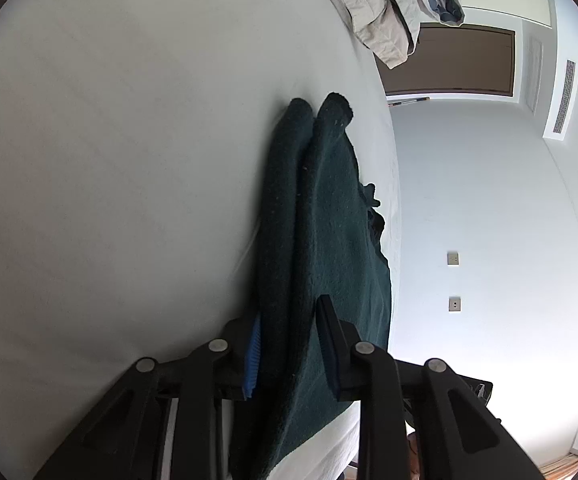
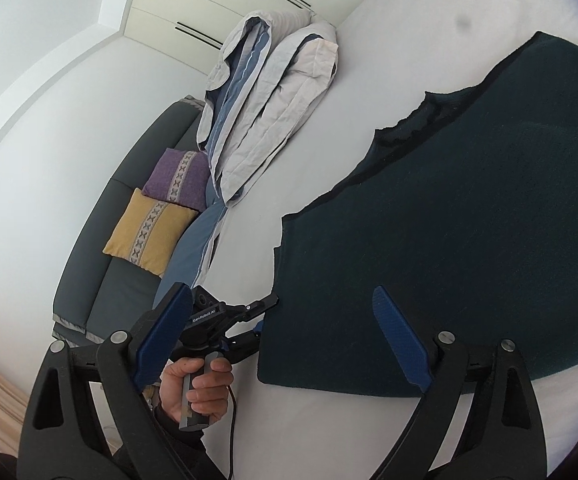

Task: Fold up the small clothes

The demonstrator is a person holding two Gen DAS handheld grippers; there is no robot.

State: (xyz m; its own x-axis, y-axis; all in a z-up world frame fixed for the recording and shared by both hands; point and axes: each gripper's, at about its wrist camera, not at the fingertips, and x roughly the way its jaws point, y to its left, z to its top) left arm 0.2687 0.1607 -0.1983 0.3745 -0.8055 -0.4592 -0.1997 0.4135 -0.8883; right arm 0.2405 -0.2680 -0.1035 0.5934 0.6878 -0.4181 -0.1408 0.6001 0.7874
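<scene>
A dark green knitted garment (image 1: pixel 321 216) lies on the white bed sheet (image 1: pixel 129 160), folded over itself with two rounded ends far from me. My left gripper (image 1: pixel 289 344) is shut on the garment's near edge; cloth fills the gap between its fingers. In the right wrist view the garment (image 2: pixel 469 220) lies flat, and the left gripper (image 2: pixel 255 322) pinches its corner, held by a hand (image 2: pixel 197 384). My right gripper (image 2: pixel 285 332) is open and empty, one pad (image 2: pixel 397 332) over the garment's near edge.
A crumpled beige and blue duvet (image 2: pixel 265 104) lies at the far end of the bed (image 1: pixel 389 4). A dark sofa (image 2: pixel 101 240) with a yellow cushion (image 2: pixel 149 236) and a purple cushion (image 2: pixel 181 178) stands beside the bed. A white wall (image 1: pixel 489 220) lies beyond.
</scene>
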